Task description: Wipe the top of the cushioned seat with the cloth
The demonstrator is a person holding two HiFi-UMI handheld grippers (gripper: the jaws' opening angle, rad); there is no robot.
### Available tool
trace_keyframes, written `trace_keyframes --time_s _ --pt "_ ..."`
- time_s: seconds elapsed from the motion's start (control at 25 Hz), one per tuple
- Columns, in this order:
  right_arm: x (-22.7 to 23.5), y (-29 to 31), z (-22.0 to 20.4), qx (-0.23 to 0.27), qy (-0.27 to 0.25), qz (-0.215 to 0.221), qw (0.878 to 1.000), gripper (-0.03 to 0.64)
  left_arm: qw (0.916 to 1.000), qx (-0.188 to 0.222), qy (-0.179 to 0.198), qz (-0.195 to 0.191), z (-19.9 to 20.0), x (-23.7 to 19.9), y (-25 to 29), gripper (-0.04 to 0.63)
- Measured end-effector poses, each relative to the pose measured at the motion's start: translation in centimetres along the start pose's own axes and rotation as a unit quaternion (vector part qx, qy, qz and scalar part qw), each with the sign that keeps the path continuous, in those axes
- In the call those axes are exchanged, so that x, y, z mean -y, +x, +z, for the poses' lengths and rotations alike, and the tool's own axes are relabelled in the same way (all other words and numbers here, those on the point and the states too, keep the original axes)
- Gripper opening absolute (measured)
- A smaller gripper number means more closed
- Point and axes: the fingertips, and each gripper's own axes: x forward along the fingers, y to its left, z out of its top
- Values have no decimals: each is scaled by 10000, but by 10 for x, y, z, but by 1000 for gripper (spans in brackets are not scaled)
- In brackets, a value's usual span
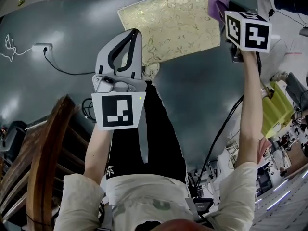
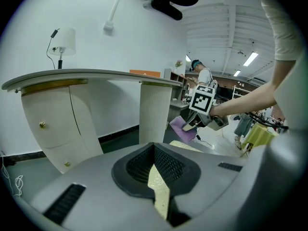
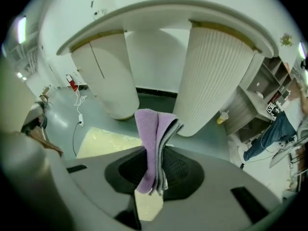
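Cushioned seat (image 1: 168, 25) lies flat on the dark floor (image 1: 62, 18), near the fluted pedestal (image 3: 211, 76) of a white desk. Open floor lies to its left and on its near side. A power strip (image 1: 41, 47) sits well to the left and a wooden chair (image 1: 48, 148) stands at lower left.

Left gripper (image 1: 136, 33): jaws together, holding nothing, tips at the seat's near-left corner.

Right gripper (image 3: 153, 154): clamped on the folded purple cloth (image 3: 155, 129), by the seat's far-right corner.

Markings: black-and-white squares on each cube (image 1: 248, 30), with no legible text.
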Motion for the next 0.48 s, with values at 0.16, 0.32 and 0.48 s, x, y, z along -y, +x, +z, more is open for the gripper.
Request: trace_keyframes --time_s 0.16,0.32,0.48 --pt "-61 -57 33 733 -52 643 9952 87 9999 92 -74 80 11 -4 -7 6" --pt "-123 -96 49 1214 7 1223 9850 87 9996 195 -115 163 20 -10 -16 6" --pt "-165 -109 57 1478 61 1598 9760 87 9995 249 -85 177 24 -15 -25 6"
